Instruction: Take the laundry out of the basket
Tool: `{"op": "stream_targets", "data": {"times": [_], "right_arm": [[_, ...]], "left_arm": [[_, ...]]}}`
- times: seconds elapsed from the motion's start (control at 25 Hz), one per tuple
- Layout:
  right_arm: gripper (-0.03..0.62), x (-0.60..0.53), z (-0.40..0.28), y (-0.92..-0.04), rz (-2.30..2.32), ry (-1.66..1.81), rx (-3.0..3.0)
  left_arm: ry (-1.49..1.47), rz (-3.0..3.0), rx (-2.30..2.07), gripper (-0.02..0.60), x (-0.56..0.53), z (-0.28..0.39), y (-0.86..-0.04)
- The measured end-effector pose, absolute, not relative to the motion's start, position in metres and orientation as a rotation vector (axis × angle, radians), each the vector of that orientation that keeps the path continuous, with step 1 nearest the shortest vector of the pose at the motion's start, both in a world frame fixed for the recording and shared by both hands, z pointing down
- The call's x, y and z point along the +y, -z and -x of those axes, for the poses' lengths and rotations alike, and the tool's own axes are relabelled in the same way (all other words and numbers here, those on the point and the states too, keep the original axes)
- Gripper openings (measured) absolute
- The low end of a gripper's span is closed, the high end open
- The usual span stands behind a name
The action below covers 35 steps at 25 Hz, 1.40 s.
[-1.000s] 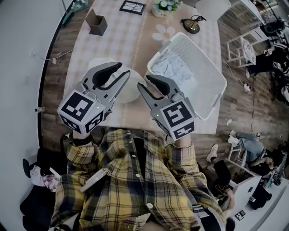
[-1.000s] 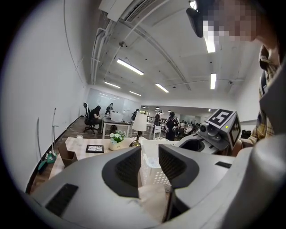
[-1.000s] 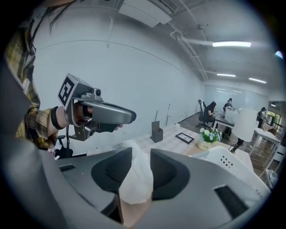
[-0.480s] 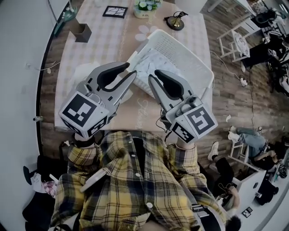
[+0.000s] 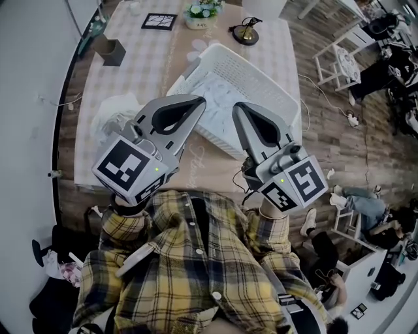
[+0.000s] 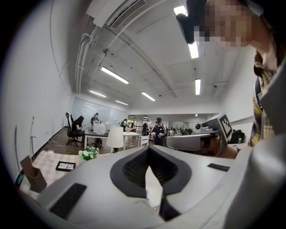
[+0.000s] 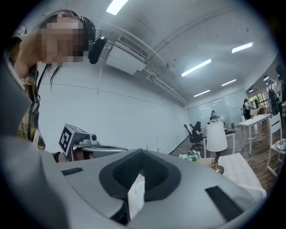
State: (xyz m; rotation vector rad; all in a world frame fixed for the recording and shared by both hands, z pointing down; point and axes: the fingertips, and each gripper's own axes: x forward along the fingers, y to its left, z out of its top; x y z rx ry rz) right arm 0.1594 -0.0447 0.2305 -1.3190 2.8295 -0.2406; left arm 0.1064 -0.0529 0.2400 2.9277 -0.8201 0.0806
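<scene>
Yellow plaid shirt [image 5: 196,261] fills the nearest ground, and just above it both claws are held level over the front edge of the bench [image 5: 88,156]. The left claw [image 5: 199,101] and the right claw [image 5: 238,107] have just been closing, and each now has its jaws pressed together at the tips. Both gripper views show only a pale sliver of background through the hollow behind the tips and nothing pinched. A second ago both stood spread and lower over the bench, so they have come up empty-handed rather than with a garment. Beyond the left claw a crumpled white cloth [image 5: 114,114] lies on the bench, apart from the basket [image 5: 274,85]. The basket sits tilted beyond both claws, and the pale laundry [image 5: 212,91] lies inside it, untouched by either claw. By my reading the task is not done: a claw must open again and reach into the basket. Farther off stand a brown box [image 5: 111,51], a small lamp [image 5: 245,32] and a flower pot [image 5: 201,12].
</scene>
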Motion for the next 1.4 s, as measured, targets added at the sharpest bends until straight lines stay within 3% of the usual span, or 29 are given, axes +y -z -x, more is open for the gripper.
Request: {"op": "stream_targets", "data": {"times": [1.4], "right_arm": [[0.003, -0.055, -0.184, -0.24, 1.337, 0.267, 2.858]], "left_arm": [[-0.121, -2.933, -0.865, 0.011, -0.066, -0.127, -0.242]]}}
